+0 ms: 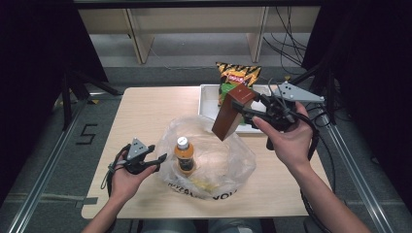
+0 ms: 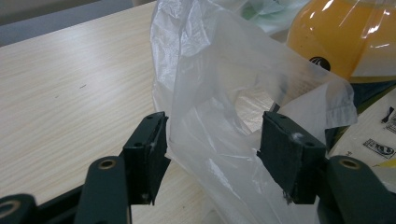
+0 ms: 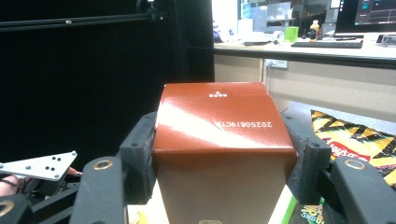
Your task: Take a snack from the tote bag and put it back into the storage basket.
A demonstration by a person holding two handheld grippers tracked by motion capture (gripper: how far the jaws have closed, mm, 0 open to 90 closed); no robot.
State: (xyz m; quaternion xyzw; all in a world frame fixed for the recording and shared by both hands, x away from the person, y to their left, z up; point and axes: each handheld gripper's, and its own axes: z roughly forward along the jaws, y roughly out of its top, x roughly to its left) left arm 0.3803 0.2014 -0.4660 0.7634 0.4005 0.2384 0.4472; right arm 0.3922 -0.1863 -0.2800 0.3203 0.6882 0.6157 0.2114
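My right gripper (image 1: 239, 108) is shut on a tall brown box (image 1: 227, 120), held tilted in the air over the far rim of a clear plastic bag (image 1: 221, 160). In the right gripper view the box (image 3: 224, 154) sits tight between both jaws of that gripper (image 3: 223, 126). An orange juice bottle (image 1: 184, 154) stands upright inside the bag. My left gripper (image 1: 156, 161) is at the bag's left edge. In the left gripper view its jaws (image 2: 215, 133) stand apart with the bag's loose film (image 2: 210, 93) between them, and the bottle (image 2: 341, 37) is just beyond.
A white tray (image 1: 208, 104) sits at the far right of the wooden table (image 1: 145, 111), with a yellow-and-black chips bag (image 1: 238, 74) leaning in it. The chips bag (image 3: 355, 140) is also to the right of the box. Flat items lie at the bag's bottom.
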